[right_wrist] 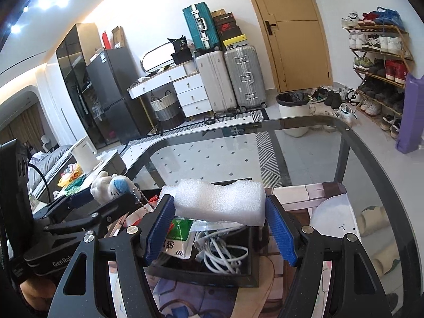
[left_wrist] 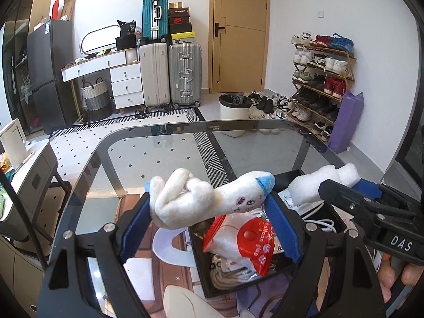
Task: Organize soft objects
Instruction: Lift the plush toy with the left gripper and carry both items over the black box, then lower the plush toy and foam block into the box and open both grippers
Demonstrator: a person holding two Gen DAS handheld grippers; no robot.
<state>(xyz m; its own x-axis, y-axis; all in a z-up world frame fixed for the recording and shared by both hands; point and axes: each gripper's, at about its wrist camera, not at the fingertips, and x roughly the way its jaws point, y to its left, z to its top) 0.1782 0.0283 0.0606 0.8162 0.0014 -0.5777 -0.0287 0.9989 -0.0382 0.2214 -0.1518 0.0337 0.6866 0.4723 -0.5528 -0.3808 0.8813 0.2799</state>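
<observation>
**Two soft things held over the black tray**

The left gripper [left_wrist: 209,206] is closed on one white plush toy [left_wrist: 201,196], fluffy, long and bent, with blue trim and a small stitched face; it lies crosswise between the ribbed blue pads. The right gripper [right_wrist: 220,212] is closed on one white foam block [right_wrist: 220,202], grainy, with a wavy top edge.

Both are held above one black tray [right_wrist: 254,265] near the near edge of the glass counter [right_wrist: 304,143]. In the tray lie one coil of white cable [right_wrist: 222,254], a green and white packet [right_wrist: 180,238] and a red and white bag [left_wrist: 243,243].

The far part of the counter, with rounded corners, is bare glass with free room.
</observation>
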